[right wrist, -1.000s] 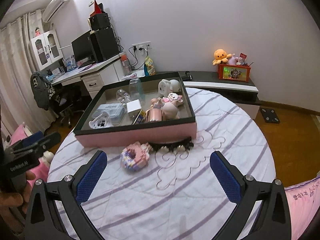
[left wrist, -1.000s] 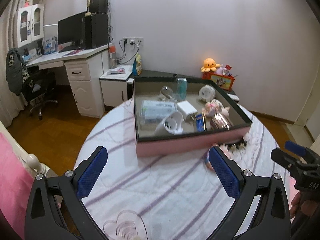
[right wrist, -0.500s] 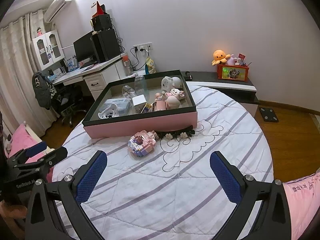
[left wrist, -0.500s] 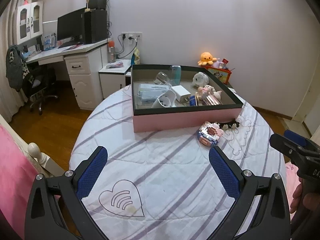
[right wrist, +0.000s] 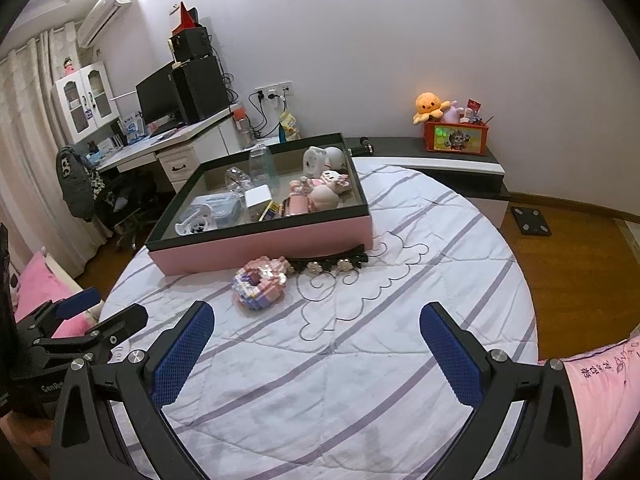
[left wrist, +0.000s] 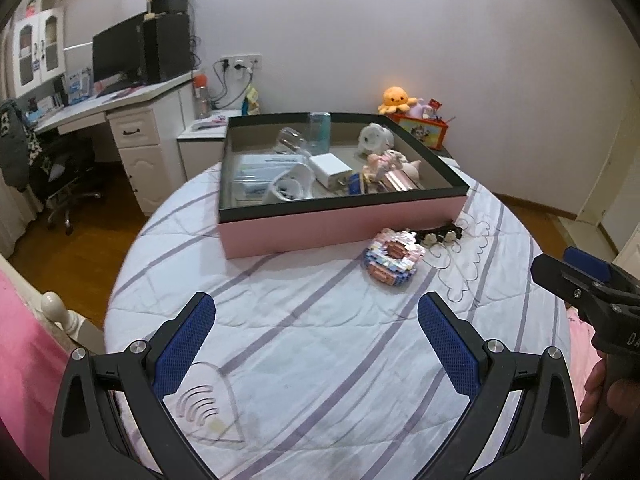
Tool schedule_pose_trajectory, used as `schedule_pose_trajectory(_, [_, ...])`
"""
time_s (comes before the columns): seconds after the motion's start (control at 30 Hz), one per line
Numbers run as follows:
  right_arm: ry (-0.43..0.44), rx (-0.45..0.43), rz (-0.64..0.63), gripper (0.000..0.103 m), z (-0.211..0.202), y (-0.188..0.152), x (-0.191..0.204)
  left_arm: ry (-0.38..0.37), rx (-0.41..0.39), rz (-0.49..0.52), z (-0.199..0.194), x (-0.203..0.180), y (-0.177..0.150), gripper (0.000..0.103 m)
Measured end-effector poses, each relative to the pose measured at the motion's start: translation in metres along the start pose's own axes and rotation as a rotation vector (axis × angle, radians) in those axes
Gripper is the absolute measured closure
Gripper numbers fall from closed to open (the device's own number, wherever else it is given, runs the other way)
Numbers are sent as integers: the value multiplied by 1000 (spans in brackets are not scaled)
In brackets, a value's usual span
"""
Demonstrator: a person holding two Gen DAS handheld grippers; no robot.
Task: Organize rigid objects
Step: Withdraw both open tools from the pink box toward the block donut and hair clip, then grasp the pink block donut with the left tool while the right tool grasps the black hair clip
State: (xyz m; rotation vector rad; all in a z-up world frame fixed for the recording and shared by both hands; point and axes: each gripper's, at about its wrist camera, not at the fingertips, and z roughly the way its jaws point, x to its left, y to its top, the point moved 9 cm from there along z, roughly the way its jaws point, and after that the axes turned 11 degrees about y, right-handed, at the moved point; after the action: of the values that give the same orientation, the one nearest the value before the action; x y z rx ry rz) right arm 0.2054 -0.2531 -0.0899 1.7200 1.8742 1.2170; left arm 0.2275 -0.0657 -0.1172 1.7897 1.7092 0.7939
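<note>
Pink brick toy (right wrist: 260,282) and black hair clip (right wrist: 332,263) sit just outside the box (right wrist: 264,246); both claws, left (left wrist: 316,346) and right (right wrist: 316,346), gape empty. Squeeze hard and bricks may crumble!

Both wrist views look forward from the near table (left wrist: 304,344) edge toward the pink box (left wrist: 344,220); we see each gripper appear at the other view's margin.
</note>
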Motion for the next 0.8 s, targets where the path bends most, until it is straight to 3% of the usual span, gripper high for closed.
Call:
schedule_pose_trajectory(0.6, [-45,53,108,0,29,-4,-72,-43,129,138,99,-87,7,1])
schedule_pose_trajectory(0.7, [-42,66,108,0,38,-3,-75,-56,173,132,112,-88,2,10])
schedule_pose_trajectory(0.77, [-40,76,109,0,45,-1,-75,-58,162,136,112,-89,3,14])
schedule_pose_trajectory(0.8, [-39,79,109,0,48,-1,-76,-72,155,143,111,-90,5,24])
